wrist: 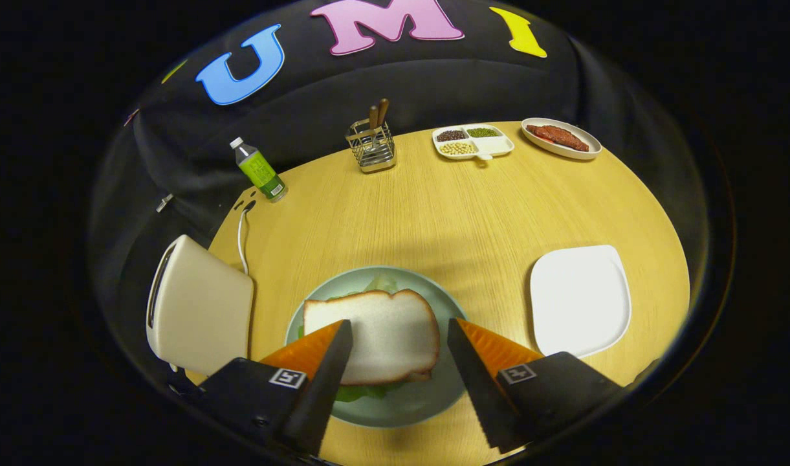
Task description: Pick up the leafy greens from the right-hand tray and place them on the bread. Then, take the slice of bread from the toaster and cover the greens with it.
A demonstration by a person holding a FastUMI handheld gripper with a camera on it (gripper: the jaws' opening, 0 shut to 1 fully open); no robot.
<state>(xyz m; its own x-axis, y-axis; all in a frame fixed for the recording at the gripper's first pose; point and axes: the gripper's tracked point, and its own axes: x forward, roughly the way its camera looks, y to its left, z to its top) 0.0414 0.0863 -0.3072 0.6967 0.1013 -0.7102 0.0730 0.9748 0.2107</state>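
You have a round wooden table [433, 213] in front of you. At about ten o'clock on it stands a clear bottle [260, 171] with a green label and white cap, upright near the rim. At twelve o'clock sits a wire caddy [371, 150] with two wooden handles poking out. At one o'clock lies a white divided dish [474, 142] with dark, green and pale beans in separate compartments. Just beside it, further toward two o'clock, an oval plate [561, 138] carries a reddish-brown piece of meat.
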